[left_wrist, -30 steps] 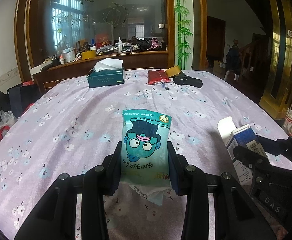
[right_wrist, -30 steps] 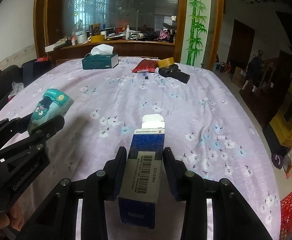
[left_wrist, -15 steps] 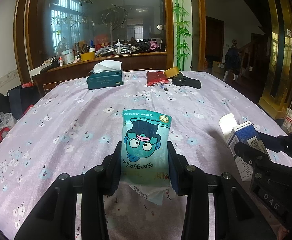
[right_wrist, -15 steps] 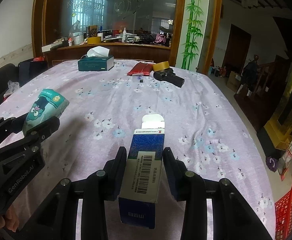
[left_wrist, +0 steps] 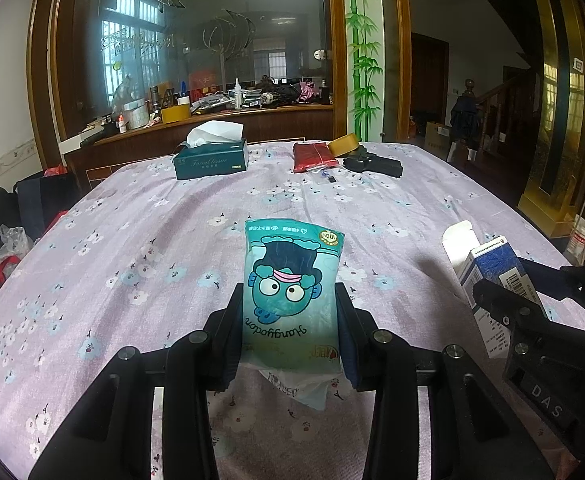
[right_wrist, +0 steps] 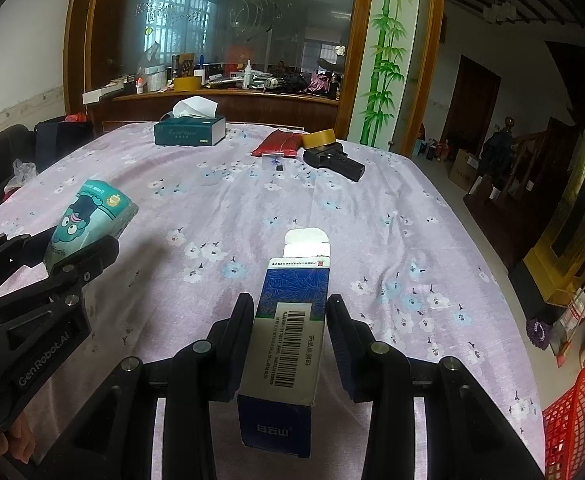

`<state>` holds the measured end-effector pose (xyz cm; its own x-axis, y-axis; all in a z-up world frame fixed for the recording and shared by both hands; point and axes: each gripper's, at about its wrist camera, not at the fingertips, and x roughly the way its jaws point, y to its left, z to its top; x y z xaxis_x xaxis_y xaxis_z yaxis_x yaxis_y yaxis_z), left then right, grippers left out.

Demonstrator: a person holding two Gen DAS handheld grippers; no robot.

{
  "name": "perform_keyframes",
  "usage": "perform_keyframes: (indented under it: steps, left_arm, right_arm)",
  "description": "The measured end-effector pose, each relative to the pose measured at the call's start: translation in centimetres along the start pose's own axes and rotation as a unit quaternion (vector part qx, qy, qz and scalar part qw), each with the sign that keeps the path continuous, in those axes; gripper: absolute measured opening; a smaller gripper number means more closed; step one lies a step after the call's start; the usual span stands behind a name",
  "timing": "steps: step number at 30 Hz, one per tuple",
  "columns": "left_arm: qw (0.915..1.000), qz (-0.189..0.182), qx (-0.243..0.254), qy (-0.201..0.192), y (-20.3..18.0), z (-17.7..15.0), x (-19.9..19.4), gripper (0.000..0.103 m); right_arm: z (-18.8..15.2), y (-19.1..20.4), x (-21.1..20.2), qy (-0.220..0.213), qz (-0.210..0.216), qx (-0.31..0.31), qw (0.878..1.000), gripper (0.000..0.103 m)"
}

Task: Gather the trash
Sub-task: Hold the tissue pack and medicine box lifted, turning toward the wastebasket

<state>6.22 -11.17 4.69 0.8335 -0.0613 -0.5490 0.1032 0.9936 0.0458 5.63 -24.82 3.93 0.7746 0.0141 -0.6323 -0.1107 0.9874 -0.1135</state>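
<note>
teal cartoon-face pack (left_wrist: 291, 296) – blue/white box (right_wrist: 288, 320) w/ barcode – lilac floral tablecloth (left_wrist: 140, 248)

- Home, dining room: table (left_wrist: 132, 248) under flowered cloth.
- Far: tissue box (left_wrist: 211, 163), cluttered wooden counter (left_wrist: 212, 114), etched glass screen (left_wrist: 196, 40).
- Right: staircase (left_wrist: 504, 92).
</note>
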Motion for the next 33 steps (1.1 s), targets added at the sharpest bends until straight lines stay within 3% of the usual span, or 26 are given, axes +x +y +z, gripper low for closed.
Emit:
perform_keyframes:
  steps: [18,26,33]
  left_arm:
    - [0.9999,-0.009,-0.005,-0.013,-0.4,0.4,-0.4,0.039]
    - [0.9995,-0.024,0.003,-0.020,-1.2,1.1,-2.1,0.039]
    - [0.9985,-0.045,0.017,-0.027,-2.6,1.2,-6.2,0.039]
  right_arm:
    - [0.5,-0.3,-0.5,-0.010,-0.033,-0.006,0.999,0.040]
    - [-0.1,-1.4,-4.6,-0.016,-0.044,-0.010,0.999,0.041]
    - [-1.9,-3.1,-8.3,-0.022,-0.057,-0.001,0.998,0.041]
